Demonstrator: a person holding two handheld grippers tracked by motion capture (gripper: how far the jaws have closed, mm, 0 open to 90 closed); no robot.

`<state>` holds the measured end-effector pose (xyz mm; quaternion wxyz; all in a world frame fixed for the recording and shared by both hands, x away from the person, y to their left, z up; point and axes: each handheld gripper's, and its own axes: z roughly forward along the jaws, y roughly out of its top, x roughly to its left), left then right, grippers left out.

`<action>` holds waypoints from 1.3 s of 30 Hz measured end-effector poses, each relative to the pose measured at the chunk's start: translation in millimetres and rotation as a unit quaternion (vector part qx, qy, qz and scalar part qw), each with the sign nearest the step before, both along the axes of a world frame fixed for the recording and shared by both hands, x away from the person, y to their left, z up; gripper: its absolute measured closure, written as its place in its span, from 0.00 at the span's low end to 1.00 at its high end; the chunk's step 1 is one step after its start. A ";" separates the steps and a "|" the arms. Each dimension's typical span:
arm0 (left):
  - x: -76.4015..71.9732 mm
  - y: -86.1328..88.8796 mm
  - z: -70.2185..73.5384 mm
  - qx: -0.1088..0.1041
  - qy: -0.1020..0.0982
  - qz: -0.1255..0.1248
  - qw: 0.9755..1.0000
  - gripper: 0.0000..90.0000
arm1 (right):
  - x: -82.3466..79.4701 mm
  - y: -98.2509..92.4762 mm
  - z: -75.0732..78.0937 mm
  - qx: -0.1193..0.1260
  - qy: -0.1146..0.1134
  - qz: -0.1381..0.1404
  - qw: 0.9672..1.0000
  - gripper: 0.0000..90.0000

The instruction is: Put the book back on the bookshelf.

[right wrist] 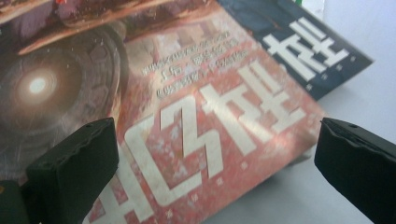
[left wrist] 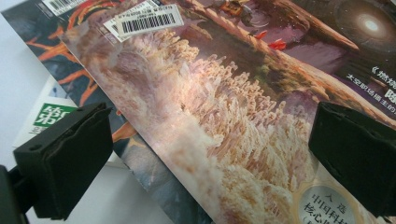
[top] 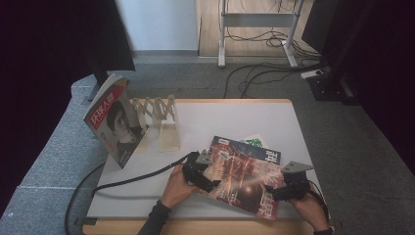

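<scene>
Magazines seem to go into the rack (top: 161, 117) – one (top: 115, 122) stands there already, three lie stacked near the front edge. Left gripper (top: 204, 177) and right gripper (top: 281, 190) are both wide open over the top magazine (top: 242, 178), holding nothing yet. White table (top: 205, 122), grey carpet, cables behind

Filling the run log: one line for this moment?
left gripper: open | right gripper: open | both at red magazine | rack: untouched
</scene>
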<state>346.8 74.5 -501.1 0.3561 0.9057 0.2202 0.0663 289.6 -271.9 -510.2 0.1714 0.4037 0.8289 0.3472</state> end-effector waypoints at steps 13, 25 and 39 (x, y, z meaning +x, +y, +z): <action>-1.4 -0.6 -3.0 -0.014 0.010 -0.015 1.000 0.00 | -0.7 -1.3 -4.0 0.017 -0.002 -0.006 1.000 0.00; -5.2 3.5 -3.4 -0.018 0.009 -0.005 1.000 0.00 | 11.9 9.8 1.8 0.002 -0.007 -0.006 1.000 0.00; -8.2 12.8 -3.0 -0.016 0.009 0.010 1.000 0.00 | 34.7 19.1 5.3 0.008 0.007 0.001 1.000 0.00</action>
